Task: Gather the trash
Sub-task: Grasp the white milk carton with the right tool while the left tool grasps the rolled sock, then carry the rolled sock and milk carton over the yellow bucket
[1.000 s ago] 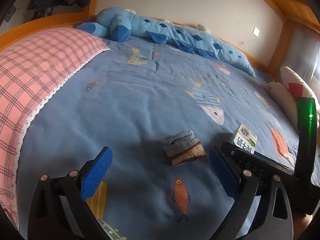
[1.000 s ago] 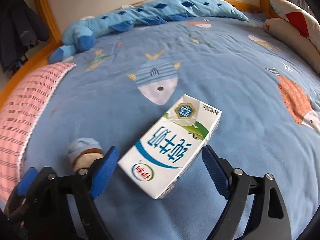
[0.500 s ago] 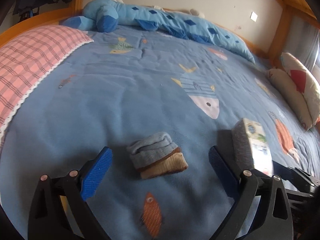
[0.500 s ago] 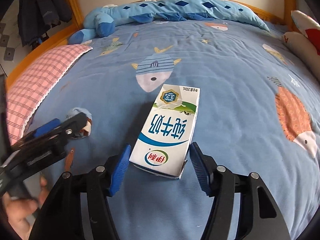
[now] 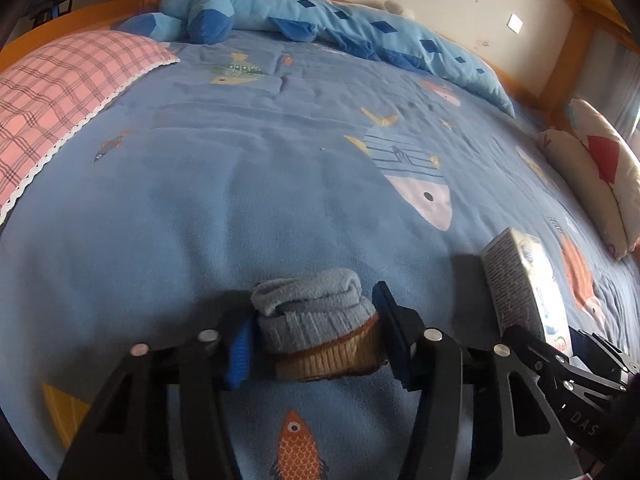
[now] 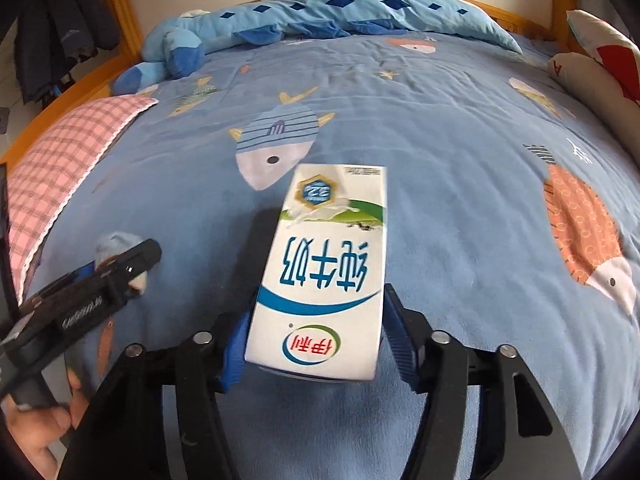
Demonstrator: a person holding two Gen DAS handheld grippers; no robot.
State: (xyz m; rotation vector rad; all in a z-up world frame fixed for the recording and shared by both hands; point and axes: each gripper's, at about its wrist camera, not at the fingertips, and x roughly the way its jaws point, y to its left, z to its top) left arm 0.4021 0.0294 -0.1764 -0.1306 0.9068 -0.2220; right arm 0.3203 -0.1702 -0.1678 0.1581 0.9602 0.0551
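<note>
Left gripper (image 5: 316, 332): jaws just closed in, pads now pressed against both flanks of the rolled sock bundle (image 5: 316, 320), which lies on the blue fish-print bedspread (image 5: 240, 184). Right gripper (image 6: 316, 332): jaws just narrowed, clamped on the near end of the milk carton (image 6: 324, 264), which lies flat on the same bedspread, just right of the sock bundle. Handling advice: keep both grips firm and lift straight off the cloth, since the soft bundle may squash and slip and the carton is held by its end only. Surroundings: pink plaid pillow (image 5: 60, 92) far left of the bundle, blue plush toy (image 5: 208, 12) beyond it at the headboard, cream cushions (image 5: 592, 176) far right. Nothing obstructs the lift.
</note>
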